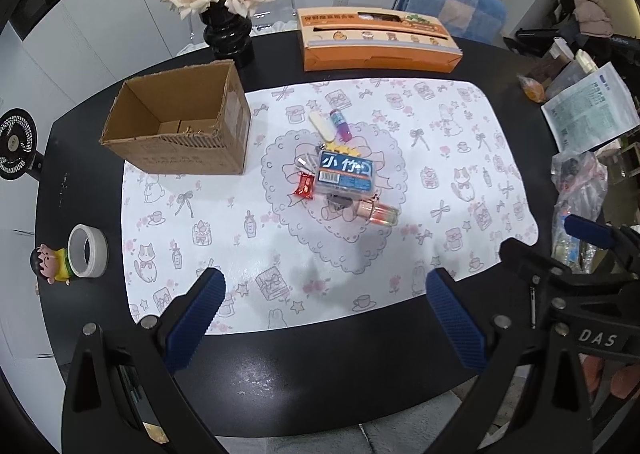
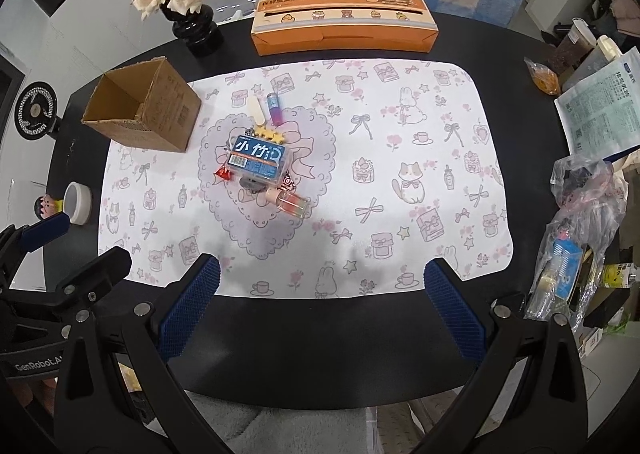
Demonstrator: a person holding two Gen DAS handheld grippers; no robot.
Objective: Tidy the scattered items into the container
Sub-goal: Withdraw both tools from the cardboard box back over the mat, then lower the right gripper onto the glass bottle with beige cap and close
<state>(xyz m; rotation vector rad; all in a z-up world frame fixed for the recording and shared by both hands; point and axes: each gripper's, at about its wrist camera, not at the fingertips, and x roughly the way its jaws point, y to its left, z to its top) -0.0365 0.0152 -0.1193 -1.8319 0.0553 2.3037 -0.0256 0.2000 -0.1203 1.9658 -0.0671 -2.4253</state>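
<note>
Blue ribbed pads of the left tool (image 1: 324, 294) stand wide apart over the near edge of the round black table (image 1: 320, 374), holding nothing; the right tool (image 2: 320, 282) hovers just to its right, likewise spread and empty.

Beyond them, on the heart printed in the middle of the white patterned placemat (image 1: 440, 158), lies the scattered heap. On top sits a clear plastic box with a blue label (image 1: 346, 173), and touching its near side is a small glass bottle with a peach cap (image 1: 378, 211). A red foil candy (image 1: 305, 185) lies at the left of the heap, a purple lip-balm tube (image 1: 341, 126) and a cream oval eraser-like piece (image 1: 322, 124) at the far side, with a strip of yellow stars (image 1: 340, 148) between them and the box.

At the far left stands the open brown cardboard box (image 1: 176, 130), the container, apparently almost bare inside.

All of it looks light. The plastic box is stiff and probably slick, best pinched across its short sides. The bottle is fragile and could roll; taking it across the body seems safest. The candy wrapper would crumple, so a soft pinch at its middle should do.
</note>
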